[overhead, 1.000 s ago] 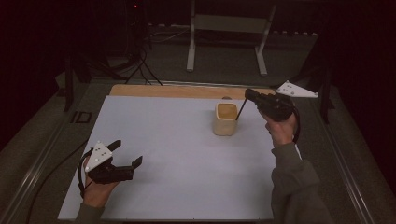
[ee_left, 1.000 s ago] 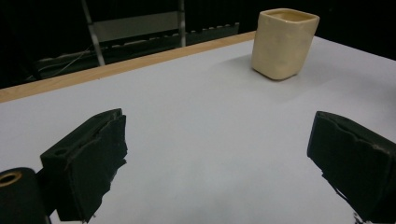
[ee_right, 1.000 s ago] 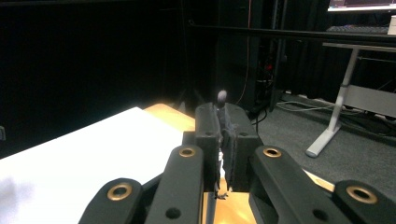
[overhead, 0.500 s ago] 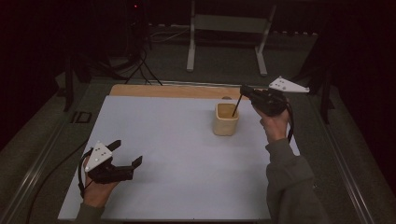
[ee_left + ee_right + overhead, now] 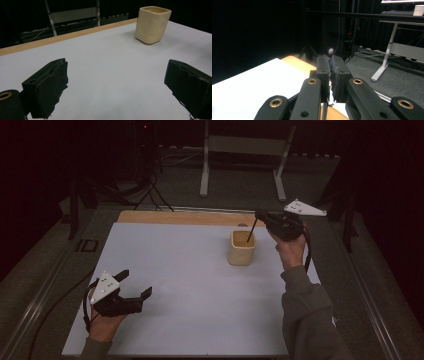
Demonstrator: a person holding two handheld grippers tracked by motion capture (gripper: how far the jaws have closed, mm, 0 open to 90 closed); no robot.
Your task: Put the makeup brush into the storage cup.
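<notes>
High view shows the right tool [image 5: 261,217] clamped on a thin dark stick [image 5: 251,231], light, stiff and best pinched near its top end, whose tip dips into the cream cup [image 5: 242,248] on the table [image 5: 190,270], while the left tool [image 5: 135,285] gapes wide.

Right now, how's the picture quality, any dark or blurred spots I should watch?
High view: white table evenly lit, surroundings nearly black. Left gripper view: cup sharp, near jaws soft. Right gripper view: background dark, the tip of the thin stick in the right gripper blurred.
</notes>
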